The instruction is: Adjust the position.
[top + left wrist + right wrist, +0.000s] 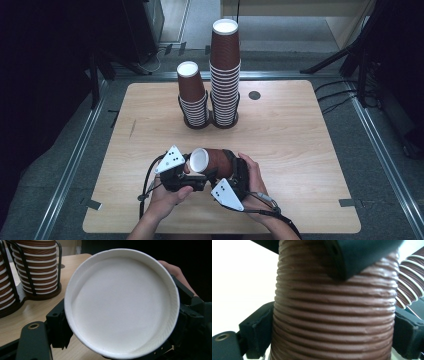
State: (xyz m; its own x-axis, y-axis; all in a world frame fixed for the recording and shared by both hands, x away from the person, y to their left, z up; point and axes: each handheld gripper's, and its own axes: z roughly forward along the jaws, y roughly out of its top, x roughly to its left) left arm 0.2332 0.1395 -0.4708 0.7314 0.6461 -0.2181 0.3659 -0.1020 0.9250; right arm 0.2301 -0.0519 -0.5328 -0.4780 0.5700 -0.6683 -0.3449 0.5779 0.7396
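Cup [212, 162] on its side, lower centre of the high view | my right gripper [235, 175] clamps its ribbed wall | my left gripper [186, 176] is pinched on the white rim | risk: squeezing crushes the paper, or it slips toward the stacks [210, 75].
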